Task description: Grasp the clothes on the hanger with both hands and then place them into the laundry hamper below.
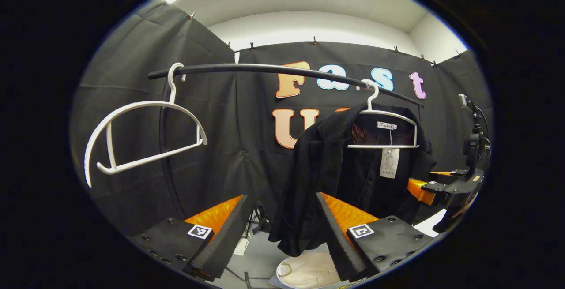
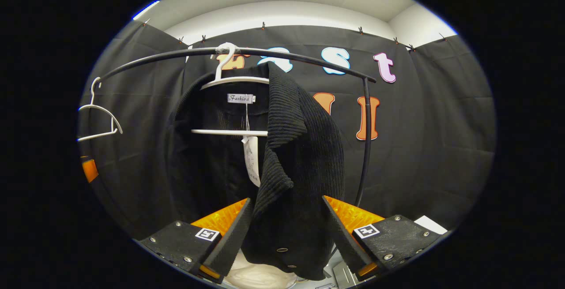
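A black ribbed jacket hangs on a white hanger from the black rail. My left gripper stands open just short of the jacket's left edge, with that hem hanging in line with the gap between its fingers. The right gripper shows at the jacket's far side. In the right gripper view the jacket hangs close, its front panel dropping between the fingers of my right gripper, which is open and wide. The cream hamper sits below the jacket, partly hidden by the fingers.
An empty white hanger hangs at the rail's other end, also seen small in the right gripper view as the empty hanger. The rail's upright post stands just right of the jacket. A camera on a stand is at the far right.
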Demonstrator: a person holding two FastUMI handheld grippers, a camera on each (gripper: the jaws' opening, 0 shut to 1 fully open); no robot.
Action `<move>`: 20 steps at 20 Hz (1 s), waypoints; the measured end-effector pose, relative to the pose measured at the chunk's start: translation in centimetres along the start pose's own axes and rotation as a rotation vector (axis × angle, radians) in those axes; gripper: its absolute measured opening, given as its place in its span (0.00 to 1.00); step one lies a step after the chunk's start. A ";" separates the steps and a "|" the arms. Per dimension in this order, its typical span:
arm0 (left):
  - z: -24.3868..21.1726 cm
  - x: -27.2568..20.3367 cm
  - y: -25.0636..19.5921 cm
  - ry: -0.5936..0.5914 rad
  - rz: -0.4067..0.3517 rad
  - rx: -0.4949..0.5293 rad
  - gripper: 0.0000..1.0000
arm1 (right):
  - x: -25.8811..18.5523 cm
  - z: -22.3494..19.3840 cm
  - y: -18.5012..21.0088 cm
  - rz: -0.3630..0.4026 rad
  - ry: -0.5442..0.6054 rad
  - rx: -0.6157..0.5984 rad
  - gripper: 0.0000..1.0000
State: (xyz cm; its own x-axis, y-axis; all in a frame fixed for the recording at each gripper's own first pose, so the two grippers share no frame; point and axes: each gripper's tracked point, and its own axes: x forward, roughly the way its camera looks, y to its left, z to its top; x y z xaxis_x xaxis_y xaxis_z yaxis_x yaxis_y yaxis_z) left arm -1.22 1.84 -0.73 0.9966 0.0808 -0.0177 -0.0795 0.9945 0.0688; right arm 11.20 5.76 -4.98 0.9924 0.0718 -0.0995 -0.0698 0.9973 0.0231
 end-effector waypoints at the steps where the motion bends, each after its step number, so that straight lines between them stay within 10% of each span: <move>1: -0.1 0.0 0.0 0.002 -0.002 0.002 0.93 | 0.4 -0.1 -0.2 -0.007 0.001 -0.002 0.95; 10: -1.0 0.5 -0.6 0.020 -0.020 0.009 0.93 | 3.5 -1.1 -1.0 -0.030 0.026 0.008 0.82; 16: -1.6 2.5 -2.2 0.014 -0.056 0.010 0.93 | 4.4 -0.7 -0.2 0.012 0.025 0.005 0.26; 20: -2.1 4.7 -4.1 0.003 -0.089 0.020 0.93 | 4.2 -0.4 0.1 0.041 0.023 0.007 0.12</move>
State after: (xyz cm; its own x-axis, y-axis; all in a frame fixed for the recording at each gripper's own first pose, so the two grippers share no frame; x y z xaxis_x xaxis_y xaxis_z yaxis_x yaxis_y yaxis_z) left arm 3.74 -1.71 -3.22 0.9996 -0.0080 -0.0280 0.0104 0.9962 0.0870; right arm 15.31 6.21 -5.77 0.9862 0.1127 -0.1214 -0.1093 0.9934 0.0344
